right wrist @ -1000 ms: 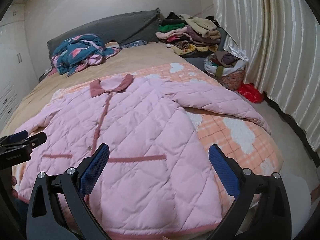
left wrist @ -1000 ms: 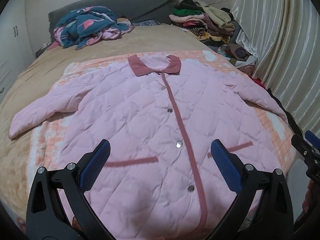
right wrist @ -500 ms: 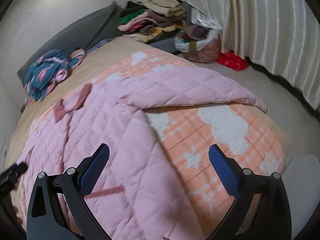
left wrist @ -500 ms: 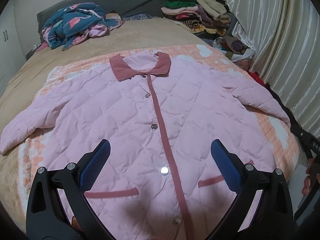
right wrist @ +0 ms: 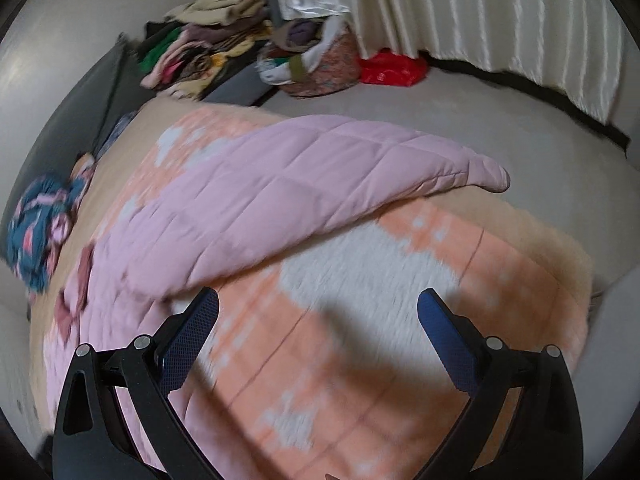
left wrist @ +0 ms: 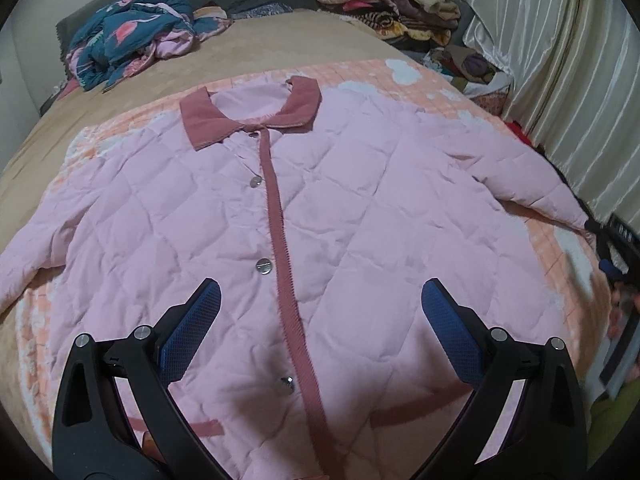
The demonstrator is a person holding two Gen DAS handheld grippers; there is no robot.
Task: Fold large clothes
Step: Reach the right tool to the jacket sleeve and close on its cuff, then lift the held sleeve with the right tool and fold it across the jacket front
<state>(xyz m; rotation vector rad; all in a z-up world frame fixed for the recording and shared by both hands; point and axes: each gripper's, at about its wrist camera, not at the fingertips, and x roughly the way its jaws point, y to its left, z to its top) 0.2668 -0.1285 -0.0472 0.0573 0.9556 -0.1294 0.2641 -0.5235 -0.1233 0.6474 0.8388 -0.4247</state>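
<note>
Across the peach checked blanket (left wrist: 540,240) lies a pink quilted jacket (left wrist: 360,216), front up, buttoned, collar (left wrist: 248,120) at the far end and both sleeves spread sideways. Its long axis follows the dark pink placket (left wrist: 280,240), straight away from the left gripper (left wrist: 320,304), which hovers above the lower chest with jaws wide apart and nothing between them. Off the jacket's right side, the right gripper (right wrist: 318,308) is likewise spread wide and empty, over bare blanket. The right sleeve (right wrist: 320,176) lies ahead of it and slightly left, its cuff (right wrist: 492,178) overhanging the blanket's edge. I judge the right hand nearer that sleeve, so folding it inward likely falls to that side.
</note>
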